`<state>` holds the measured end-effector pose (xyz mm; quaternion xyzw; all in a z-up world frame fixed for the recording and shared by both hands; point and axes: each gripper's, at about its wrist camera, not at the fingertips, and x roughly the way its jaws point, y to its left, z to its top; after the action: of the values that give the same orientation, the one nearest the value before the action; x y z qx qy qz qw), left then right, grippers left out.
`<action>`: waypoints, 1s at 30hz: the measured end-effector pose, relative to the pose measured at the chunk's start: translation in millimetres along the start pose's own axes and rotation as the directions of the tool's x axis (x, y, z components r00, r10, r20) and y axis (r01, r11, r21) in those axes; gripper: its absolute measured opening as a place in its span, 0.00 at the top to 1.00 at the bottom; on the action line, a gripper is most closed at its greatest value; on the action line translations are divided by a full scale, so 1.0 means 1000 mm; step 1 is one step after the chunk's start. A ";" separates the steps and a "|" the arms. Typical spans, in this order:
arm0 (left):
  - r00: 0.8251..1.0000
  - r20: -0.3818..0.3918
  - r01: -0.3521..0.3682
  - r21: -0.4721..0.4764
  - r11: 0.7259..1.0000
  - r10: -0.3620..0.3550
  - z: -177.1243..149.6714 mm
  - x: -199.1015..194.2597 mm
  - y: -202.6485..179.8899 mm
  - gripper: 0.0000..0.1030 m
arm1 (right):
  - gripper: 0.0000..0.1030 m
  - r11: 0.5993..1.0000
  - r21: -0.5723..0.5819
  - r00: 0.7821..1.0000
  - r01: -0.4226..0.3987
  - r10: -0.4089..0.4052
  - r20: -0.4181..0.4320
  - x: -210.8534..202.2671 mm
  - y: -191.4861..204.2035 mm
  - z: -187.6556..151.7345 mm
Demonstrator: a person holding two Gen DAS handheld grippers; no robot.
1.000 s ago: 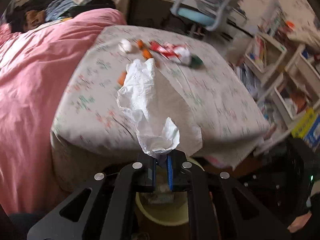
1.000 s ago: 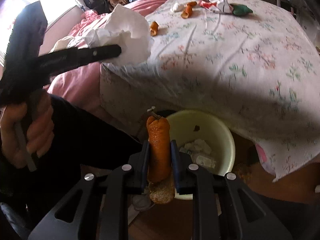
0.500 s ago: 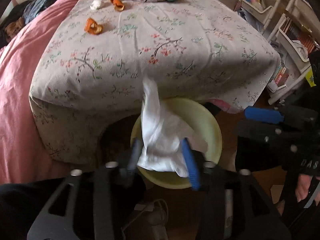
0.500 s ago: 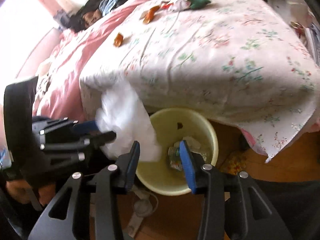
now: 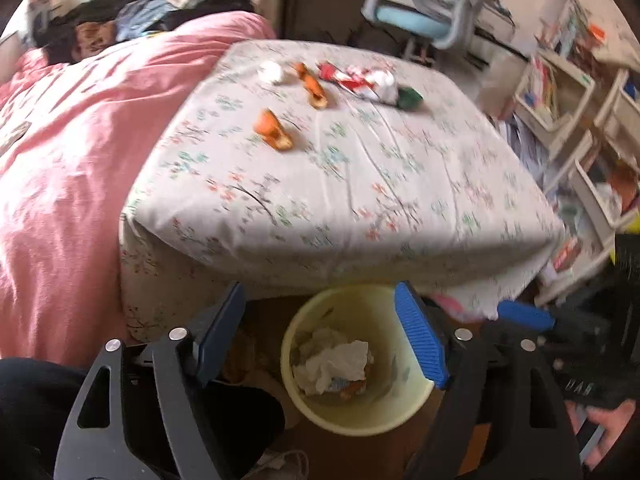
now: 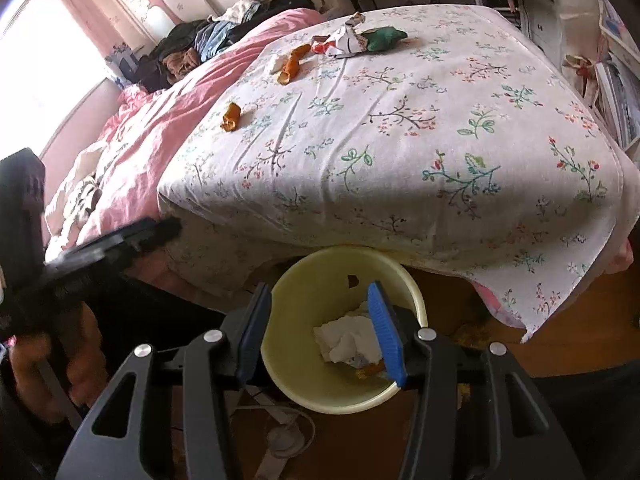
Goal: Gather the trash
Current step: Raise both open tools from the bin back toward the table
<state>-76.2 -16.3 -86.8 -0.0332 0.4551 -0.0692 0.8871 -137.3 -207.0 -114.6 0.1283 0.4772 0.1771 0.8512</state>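
Both grippers hang over the pale yellow bin [image 5: 412, 396] on the floor at the foot of the bed [image 6: 400, 120]. The left gripper [image 5: 320, 336] has just been opening, its fingers [image 5: 420, 344] now spread wide with nothing between them. The right gripper [image 6: 320, 328] has also just been opening; its fingers [image 6: 386, 332] stand apart and empty. A crumpled white tissue [image 6: 348, 340] lies inside the bin on other scraps, with a bit of orange peel [image 6: 370, 370] beside it. On the floral sheet, well apart from the bin, remain 2 orange peels [image 5: 274, 132] [image 5: 312, 84], a small white wad [image 5: 272, 72], a red-and-white wrapper [image 5: 360, 80] and a green scrap [image 5: 408, 98].
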 end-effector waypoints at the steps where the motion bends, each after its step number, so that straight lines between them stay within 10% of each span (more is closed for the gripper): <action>1: 1.000 0.011 -0.007 -0.020 1.000 0.008 0.002 -0.002 0.004 0.26 | 0.52 1.000 -0.007 1.000 0.004 -0.004 0.000 0.001 0.002 0.000; 10: 0.998 0.059 0.004 -0.161 0.987 0.006 0.009 -0.006 0.030 0.26 | 0.49 0.997 -0.074 1.000 0.027 -0.027 -0.001 0.009 0.012 0.001; 30: 0.991 0.103 -0.073 -0.146 0.987 0.088 0.014 -0.007 0.028 0.24 | 0.46 0.983 -0.172 0.992 0.066 -0.047 0.113 -0.001 0.033 0.007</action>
<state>-65.9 12.8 -76.4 -0.0816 0.4109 0.0012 0.9080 -137.2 -177.7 -97.6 0.0485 0.4160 0.1870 0.8886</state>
